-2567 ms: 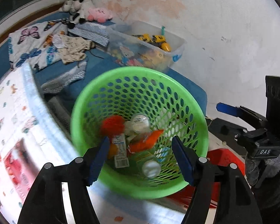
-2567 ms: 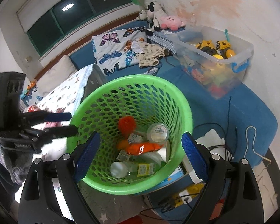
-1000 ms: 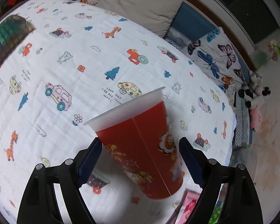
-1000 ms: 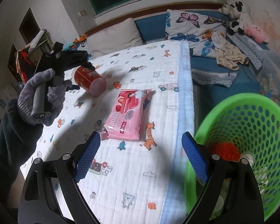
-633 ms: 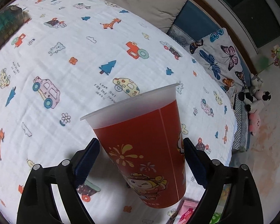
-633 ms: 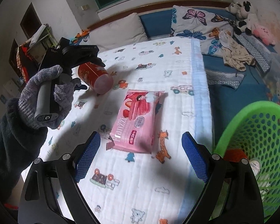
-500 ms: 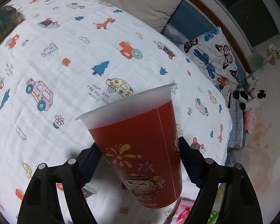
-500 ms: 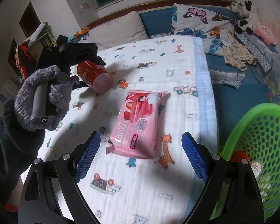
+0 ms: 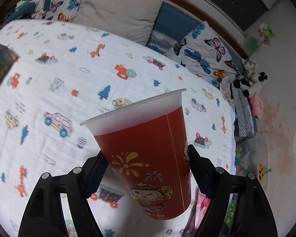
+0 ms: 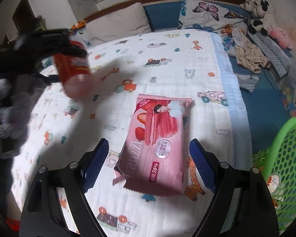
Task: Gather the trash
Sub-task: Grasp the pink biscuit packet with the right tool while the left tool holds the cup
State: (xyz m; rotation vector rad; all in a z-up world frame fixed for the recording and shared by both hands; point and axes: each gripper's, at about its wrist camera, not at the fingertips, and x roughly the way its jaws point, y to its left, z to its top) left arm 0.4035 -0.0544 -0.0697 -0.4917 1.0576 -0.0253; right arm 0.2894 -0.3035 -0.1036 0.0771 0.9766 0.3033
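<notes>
The left gripper (image 9: 146, 169) is clamping a red plastic cup (image 9: 148, 154). The right gripper (image 10: 149, 165), jaws closing yet gaping, is straddling a pink snack packet (image 10: 155, 146); a green basket (image 10: 282, 158) is sitting at three o'clock.

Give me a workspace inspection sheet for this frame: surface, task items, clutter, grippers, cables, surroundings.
Surface: bed with white cartoon-print quilt, mostly bare.
Job's things: red cup lifted off the quilt; pink snack pack lying flat; green basket at the bed's edge, trash inside.
Clutter: clothes and plush toys on the blue mattress strip.
Grippers: left gripper shut on the cup, both fingers against its sides, jaws just closing. Right gripper open, jaws just closing, straddling the pack's near end, not touching it.
Cables: a dark cord on the blue strip.
Surroundings: pillows at the headboard, window above, stained wall on the right.
</notes>
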